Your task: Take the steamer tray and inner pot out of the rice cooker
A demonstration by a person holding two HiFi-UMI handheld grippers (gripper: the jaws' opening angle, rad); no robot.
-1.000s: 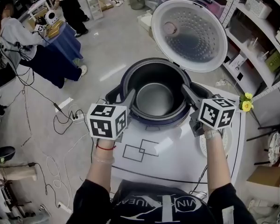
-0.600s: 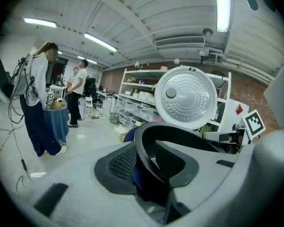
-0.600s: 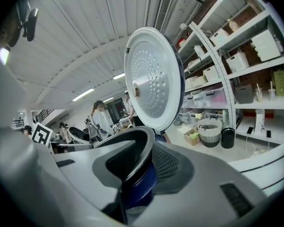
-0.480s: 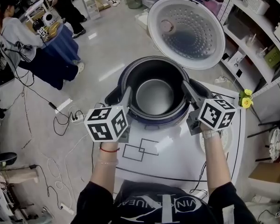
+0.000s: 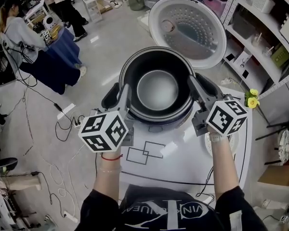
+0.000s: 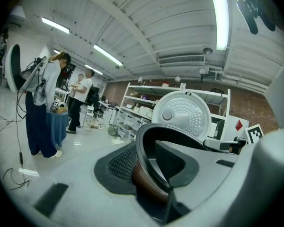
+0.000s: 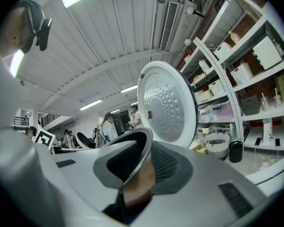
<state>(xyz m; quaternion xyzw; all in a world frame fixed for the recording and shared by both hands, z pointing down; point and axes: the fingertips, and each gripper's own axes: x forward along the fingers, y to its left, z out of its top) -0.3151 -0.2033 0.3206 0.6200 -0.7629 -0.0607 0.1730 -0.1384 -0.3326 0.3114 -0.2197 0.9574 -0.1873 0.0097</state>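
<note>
A white surface (image 5: 183, 165) with a rounded near edge carries everything here. The dark blue rice cooker (image 5: 110, 96) stands on its far part, with its round lid (image 5: 188, 30) tipped open behind it. Just in front of the rice cooker, two overlapping square outlines (image 5: 145, 154) are drawn in thin black line on the surface, and further towards the near edge a long black curved line (image 5: 173, 181) runs across it. To the right of the rice cooker and a little nearer lies a round white plate (image 5: 232, 148), partly covered by a forearm. Small yellow flowers (image 5: 253, 100) sit at the surface's right rim, level with the rice cooker.
</note>
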